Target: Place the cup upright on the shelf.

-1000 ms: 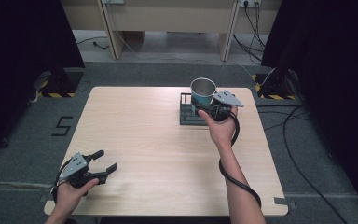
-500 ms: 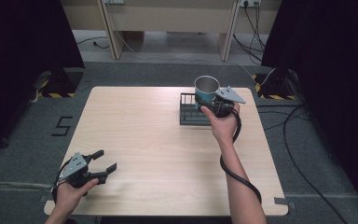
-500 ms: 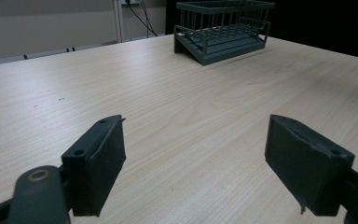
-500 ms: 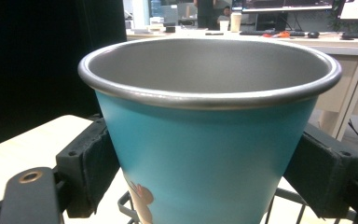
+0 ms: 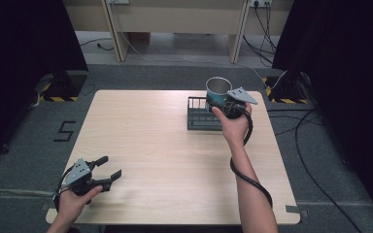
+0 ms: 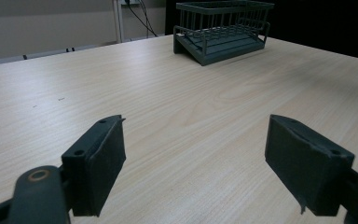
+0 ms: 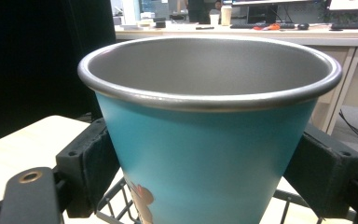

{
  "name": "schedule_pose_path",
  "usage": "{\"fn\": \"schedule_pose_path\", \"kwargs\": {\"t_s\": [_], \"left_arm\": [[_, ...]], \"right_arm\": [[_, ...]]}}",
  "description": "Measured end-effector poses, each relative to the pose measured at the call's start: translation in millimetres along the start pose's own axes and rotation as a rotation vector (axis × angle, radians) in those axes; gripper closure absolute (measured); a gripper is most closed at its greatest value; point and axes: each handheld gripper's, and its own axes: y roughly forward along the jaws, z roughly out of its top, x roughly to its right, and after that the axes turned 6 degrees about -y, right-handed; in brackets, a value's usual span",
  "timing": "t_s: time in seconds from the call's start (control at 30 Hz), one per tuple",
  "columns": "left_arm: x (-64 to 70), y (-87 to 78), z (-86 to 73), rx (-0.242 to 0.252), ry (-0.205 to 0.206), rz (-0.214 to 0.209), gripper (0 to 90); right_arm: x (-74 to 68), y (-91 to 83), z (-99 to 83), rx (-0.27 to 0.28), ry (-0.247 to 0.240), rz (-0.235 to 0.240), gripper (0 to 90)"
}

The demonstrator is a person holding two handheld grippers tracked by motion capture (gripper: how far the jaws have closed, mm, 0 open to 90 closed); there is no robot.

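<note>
Grey carpet (image 5: 141, 80) covers the floor around your light wooden table (image 5: 165, 145), and black curtains (image 5: 24, 43) hang at both sides of the room. At 12 o'clock, behind the table, a beige desk (image 5: 175, 14) stands, with cables (image 5: 264, 24) running down to the floor near it. Yellow-black striped bases (image 5: 53, 92) sit at the two far corners.

On the table, at about 1 o'clock from its centre, you see the dark wire basket (image 5: 201, 114). Your right gripper (image 5: 222, 99) holds the teal cup (image 5: 217, 92) with metal inside just above the far right part of this basket. In the right gripper view both black pads press the cup (image 7: 205, 154) on its two sides, and basket wires (image 7: 121, 205) show below it.

Your left gripper (image 5: 109, 167) stays low at 7 o'clock, near the front left corner. Its jaws are spread wide with nothing between them; in the left gripper view the bare table (image 6: 177, 116) lies under the pads (image 6: 98, 163), and the basket (image 6: 221, 28) stands far ahead.
</note>
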Motion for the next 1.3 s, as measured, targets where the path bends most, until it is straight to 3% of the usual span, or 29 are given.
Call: {"fn": "schedule_pose_path", "kwargs": {"t_s": [0.57,1.3], "left_arm": [[-0.2,-0.2,-0.1,0.000,-0.002,-0.002,19.3],[0.2,-0.3,0.0,0.001,-0.001,-0.003,19.3]], "right_arm": [[15.2,13.5,-7.3,-0.044,0.030,-0.037,17.7],[24.8,28.0,-12.8,-0.079,0.068,-0.061,17.6]]}}
